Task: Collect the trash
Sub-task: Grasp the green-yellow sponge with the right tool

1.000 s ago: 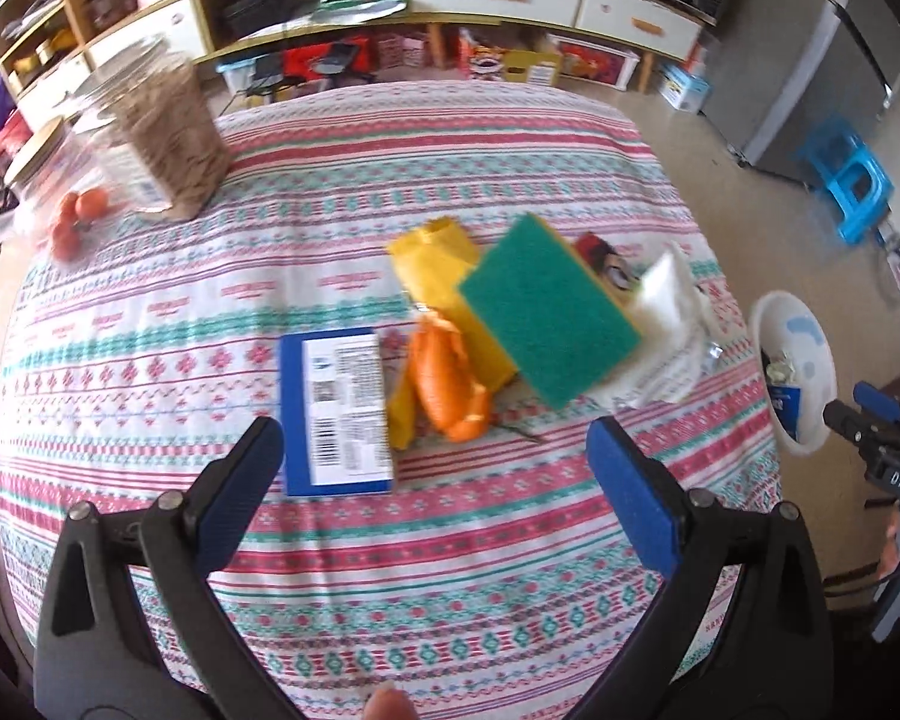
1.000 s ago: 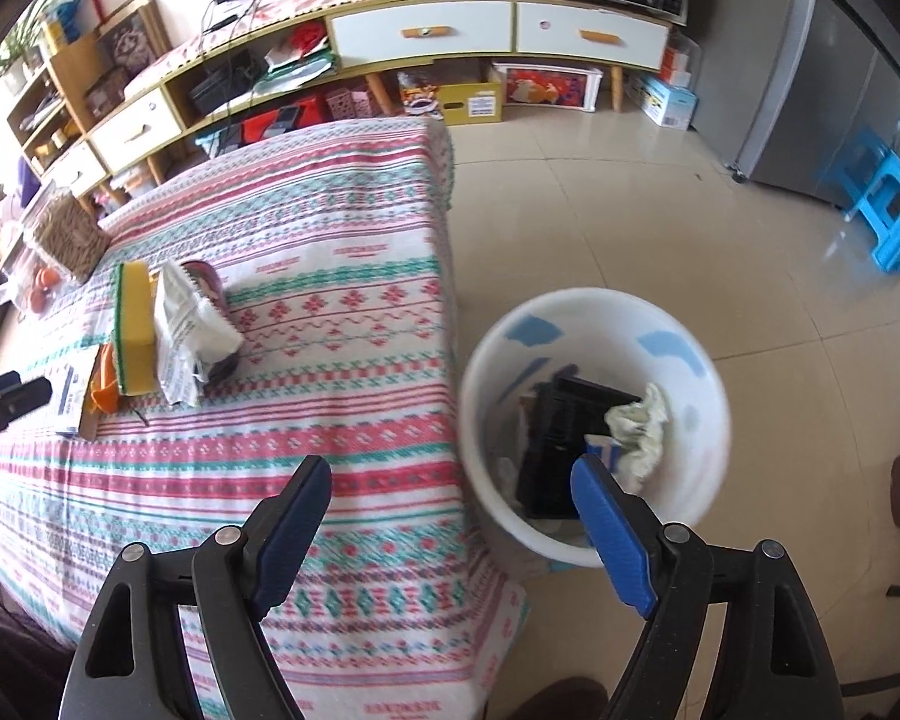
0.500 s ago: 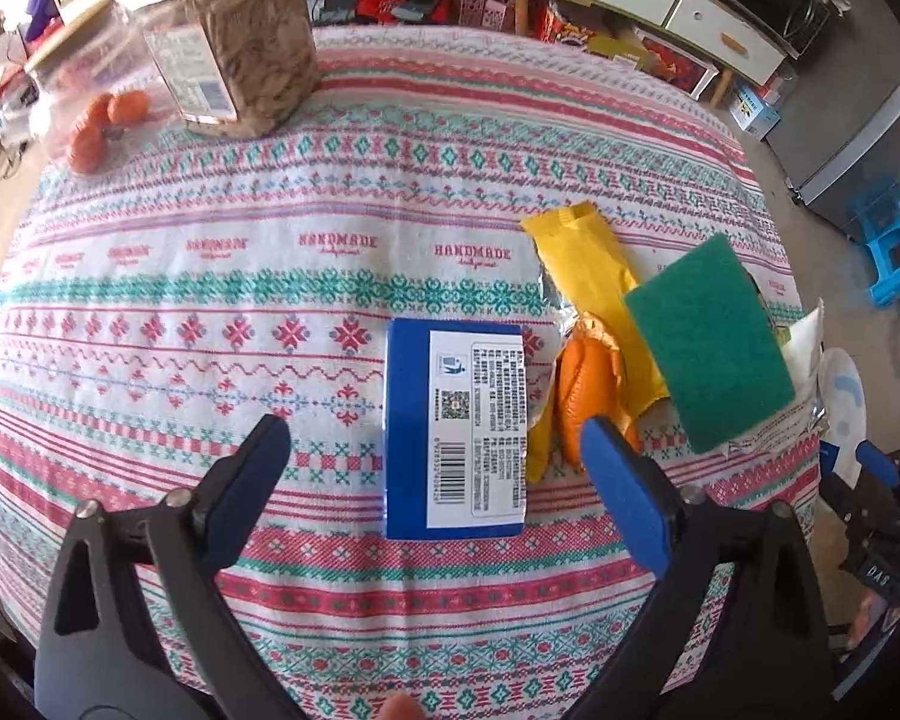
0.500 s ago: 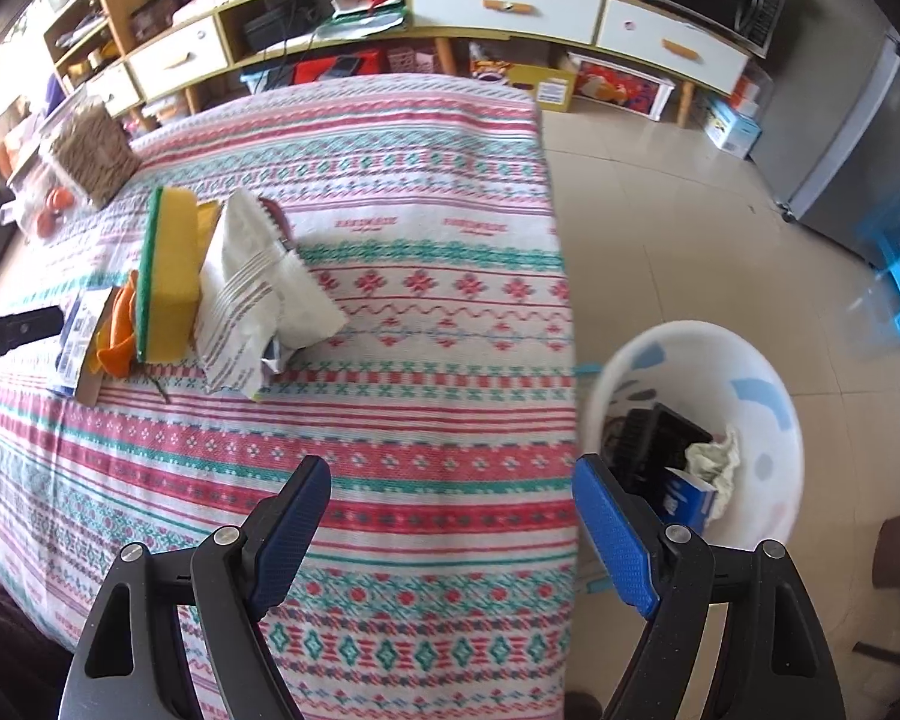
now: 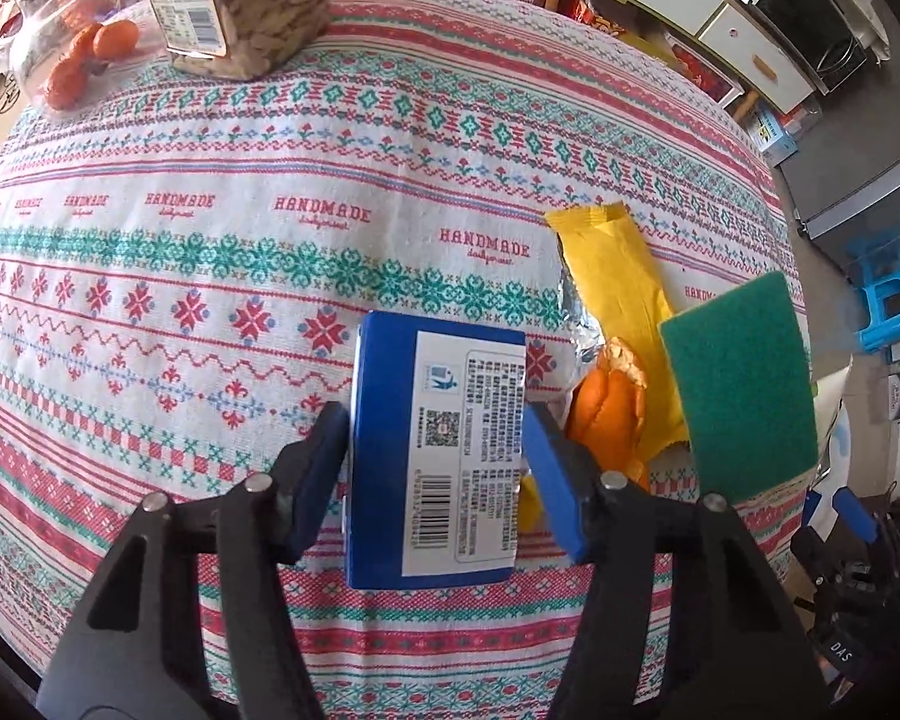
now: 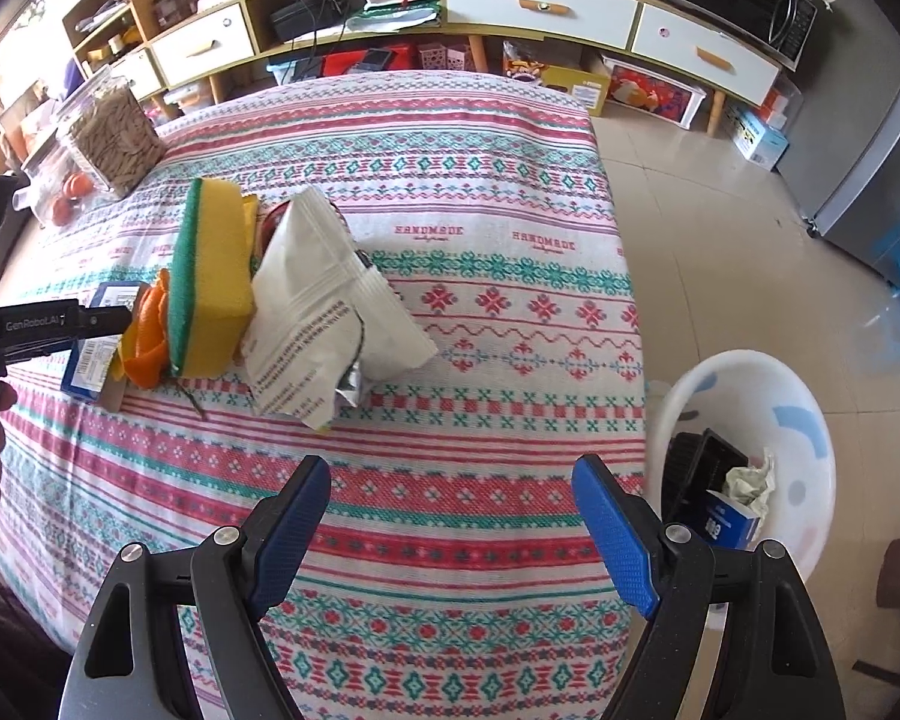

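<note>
Left gripper (image 5: pixel 435 468): its jaws have just been closing and now clasp the blue box (image 5: pixel 435 456) by its two long sides, pads against the cardboard.
Blue box: flat on the patterned tablecloth (image 5: pixel 210 276), label up, barcode toward the camera.
Orange peel (image 5: pixel 609 414): just right of the blue box, touching the yellow wrapper (image 5: pixel 615 276).
Green sponge (image 5: pixel 744 390): right of the peel, propped at a tilt.
White pouch (image 6: pixel 330 318): beyond the sponge, away from the blue box.
Right gripper (image 6: pixel 450 531): jaws spread wide, nothing between them, above the tablecloth.
White bin (image 6: pixel 810 420): on the floor beside the table's far edge from the blue box, holding trash.
</note>
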### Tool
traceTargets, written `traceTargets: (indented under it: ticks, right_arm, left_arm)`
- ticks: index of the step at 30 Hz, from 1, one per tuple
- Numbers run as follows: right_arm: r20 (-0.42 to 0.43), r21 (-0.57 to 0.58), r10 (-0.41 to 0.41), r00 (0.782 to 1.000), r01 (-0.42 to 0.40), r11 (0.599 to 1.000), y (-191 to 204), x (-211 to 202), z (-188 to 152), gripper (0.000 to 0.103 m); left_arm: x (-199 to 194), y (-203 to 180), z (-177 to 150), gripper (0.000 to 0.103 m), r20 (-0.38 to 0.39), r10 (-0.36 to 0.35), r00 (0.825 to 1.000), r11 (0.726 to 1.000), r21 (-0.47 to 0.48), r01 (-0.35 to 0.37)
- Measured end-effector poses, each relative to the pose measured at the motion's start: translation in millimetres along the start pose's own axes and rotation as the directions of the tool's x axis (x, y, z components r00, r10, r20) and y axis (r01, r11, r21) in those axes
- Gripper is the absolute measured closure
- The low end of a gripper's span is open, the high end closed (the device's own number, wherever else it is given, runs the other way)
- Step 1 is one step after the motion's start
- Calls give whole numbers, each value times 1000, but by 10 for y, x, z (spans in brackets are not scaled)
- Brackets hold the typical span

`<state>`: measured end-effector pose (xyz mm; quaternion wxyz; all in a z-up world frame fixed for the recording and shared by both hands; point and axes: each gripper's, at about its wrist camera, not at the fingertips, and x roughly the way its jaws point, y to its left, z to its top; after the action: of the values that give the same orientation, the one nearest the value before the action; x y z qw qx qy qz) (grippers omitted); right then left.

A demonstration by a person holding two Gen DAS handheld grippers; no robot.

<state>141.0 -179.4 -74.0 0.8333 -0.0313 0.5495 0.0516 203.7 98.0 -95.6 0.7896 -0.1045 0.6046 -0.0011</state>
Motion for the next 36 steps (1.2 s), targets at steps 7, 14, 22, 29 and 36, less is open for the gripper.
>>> traceTargets:
  ticks: [7,14,22,29,36]
  right_arm:
    - [46,-9,21,999,-20,1000,53,-131,58,19]
    - [83,-29,65,994,-62,998,293,-217,135,19]
    - [137,-115,78,988,-62,991,747,-235,232,19]
    - [187,-237,35,982,10,971,1160,-52,327,19]
    - [198,-318,-45,979,108,942,1371,271,372,20]
  left_arm:
    - [-224,195,20,42,60,-1,998,1000,-26,2]
    - [-397,475,-44,42,86,-32,996,997,-65,38]
    - [-463,620,-203,42,81,-30,996,998,-44,34]
    - [-570,763,-297,42,65,-59,996,997,-45,62]
    - [-648,755,-317,42,72,-81,994,996,-32,83]
